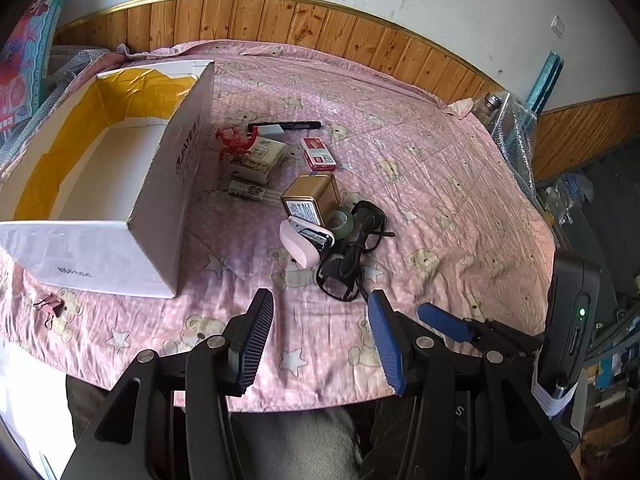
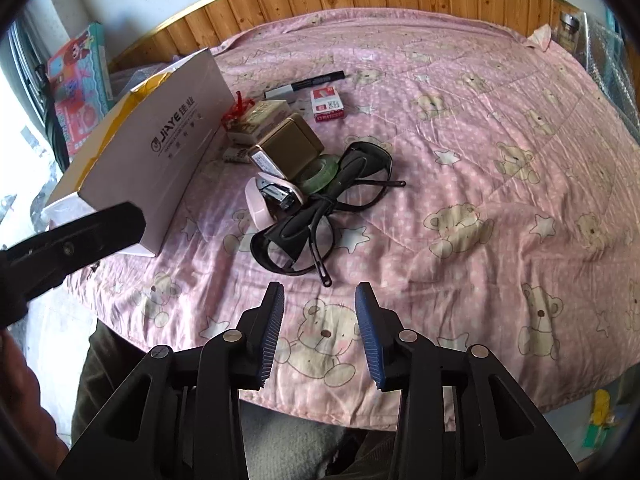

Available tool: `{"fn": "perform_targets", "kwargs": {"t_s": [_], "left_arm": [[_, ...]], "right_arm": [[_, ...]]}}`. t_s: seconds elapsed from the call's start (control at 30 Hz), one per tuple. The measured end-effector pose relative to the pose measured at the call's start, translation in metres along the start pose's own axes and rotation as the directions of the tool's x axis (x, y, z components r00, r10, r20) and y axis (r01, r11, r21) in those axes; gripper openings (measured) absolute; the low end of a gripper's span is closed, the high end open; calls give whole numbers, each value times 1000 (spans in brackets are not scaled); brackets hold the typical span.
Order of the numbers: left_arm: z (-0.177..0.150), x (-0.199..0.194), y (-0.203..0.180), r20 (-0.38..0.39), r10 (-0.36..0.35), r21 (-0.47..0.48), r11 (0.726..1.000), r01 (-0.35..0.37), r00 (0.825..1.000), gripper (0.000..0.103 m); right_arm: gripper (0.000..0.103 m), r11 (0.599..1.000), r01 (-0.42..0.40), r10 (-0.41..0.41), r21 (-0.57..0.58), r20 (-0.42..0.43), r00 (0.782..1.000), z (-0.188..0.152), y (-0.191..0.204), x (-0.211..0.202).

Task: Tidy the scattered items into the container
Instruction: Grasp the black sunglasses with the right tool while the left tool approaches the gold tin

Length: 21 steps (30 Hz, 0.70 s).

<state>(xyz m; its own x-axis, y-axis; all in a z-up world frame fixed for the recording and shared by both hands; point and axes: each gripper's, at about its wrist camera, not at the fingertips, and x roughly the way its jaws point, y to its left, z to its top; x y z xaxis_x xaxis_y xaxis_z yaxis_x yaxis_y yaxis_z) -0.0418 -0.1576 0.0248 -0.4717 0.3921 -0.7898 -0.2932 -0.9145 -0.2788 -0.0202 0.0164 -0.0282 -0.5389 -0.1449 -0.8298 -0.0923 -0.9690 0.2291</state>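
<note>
Both grippers, left gripper and right gripper, are held apart, empty; glasses at twelve o'clock could be snagged with tangled neighbours.

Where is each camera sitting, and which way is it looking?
Left wrist: on the left gripper, facing across the pink blanket into the open white box; its own fingers, the right gripper and a lap show.
Right wrist: on the right gripper, facing the black glasses; its fingers and the left gripper's finger show.
Both share the box, glasses, gold tin and pink stapler.
</note>
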Motion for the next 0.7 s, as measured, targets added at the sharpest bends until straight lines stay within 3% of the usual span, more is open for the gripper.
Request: {"fn": "perform_targets", "kwargs": {"t_s": [0.17,0.47,0.57,0.7], "left_arm": [[39,42,5,-4,18,-29,999,-18,1000,61],[77,127,6,-102,35,-5,999,-35,994,61],[78,145,20,-132,57,-44,997,-63,990,63],[78,138,41,-77,20,-108,994,-28,997,62]], "right_arm": [[41,999,-26,27,45,-38,999,22,-9,29],[44,993,-94,98,65,-69,993,48,-7,72],[32,992,-118,121,54,-52,991,51,-9,73],[18,984,-146,151,100,-50,987,55,-29,71]]}}
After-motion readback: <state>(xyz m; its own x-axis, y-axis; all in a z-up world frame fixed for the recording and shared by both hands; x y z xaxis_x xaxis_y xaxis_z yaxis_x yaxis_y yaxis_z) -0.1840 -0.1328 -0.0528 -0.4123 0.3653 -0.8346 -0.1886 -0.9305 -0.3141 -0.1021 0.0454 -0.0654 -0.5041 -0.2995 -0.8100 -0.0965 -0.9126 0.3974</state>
